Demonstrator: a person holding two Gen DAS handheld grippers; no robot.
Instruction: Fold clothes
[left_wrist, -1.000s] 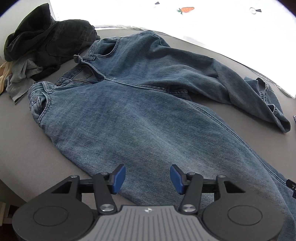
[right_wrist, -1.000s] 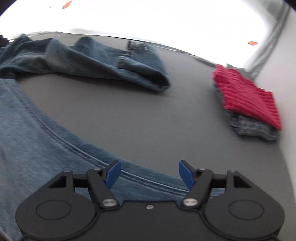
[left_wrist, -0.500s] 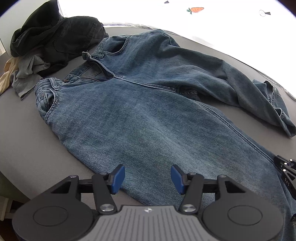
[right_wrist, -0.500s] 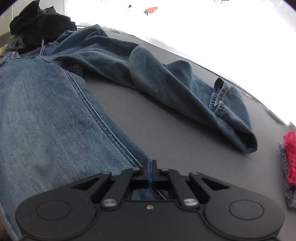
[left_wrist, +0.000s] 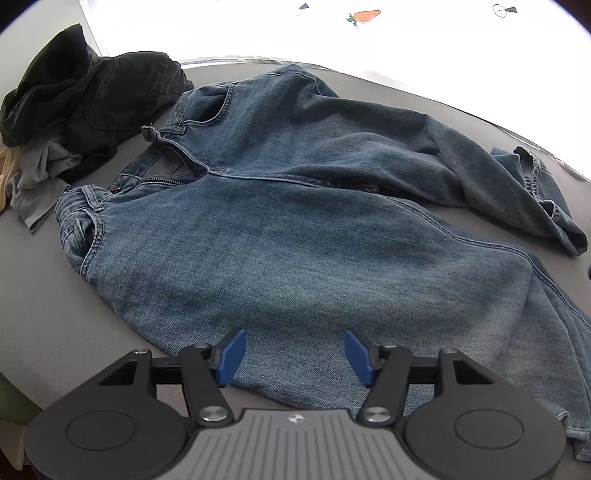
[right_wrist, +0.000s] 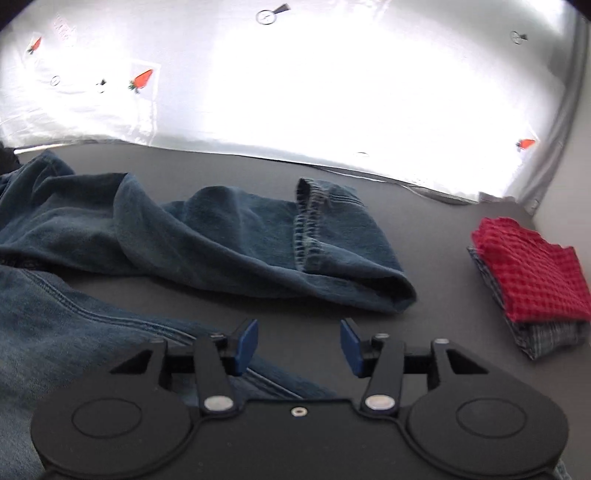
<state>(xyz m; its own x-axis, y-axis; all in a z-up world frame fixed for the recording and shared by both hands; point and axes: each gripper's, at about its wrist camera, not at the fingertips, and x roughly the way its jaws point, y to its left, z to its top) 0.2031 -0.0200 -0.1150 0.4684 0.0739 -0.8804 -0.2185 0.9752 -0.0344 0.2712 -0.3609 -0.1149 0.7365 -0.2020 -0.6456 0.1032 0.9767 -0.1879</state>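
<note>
While the blue jeans lie spread front-up across the grey table, zip undone, waistband toward the dark heap of unfolded clothes, you have nothing gripped in either tool. Left gripper: jaws opening, blue pads apart above the near leg's outer edge, denim below them, not pinched. Right gripper: jaws opening as well, nothing between the pads but bare table; the near leg's seam runs just under its left finger.

Far leg is rumpled, its cuff doubled back on itself. Near leg is fairly flat. Legs splay apart with bare table between them.

Judgement: step in hand is setting up the first lengthwise fold, one leg onto the other.

Notes for doing it well:
- Flatten the far leg and unroll its cuff first, or the crease gets locked into the fold.
- Take the near leg at its outer seam with both tools, well apart, so the cloth lifts as one panel.
- Pinch both layers of denim; a one-layer grip will let the leg open up.
- Carry over low, seams matched.
- Keep clear of the folded red checked cloth stacked at the right.
</note>
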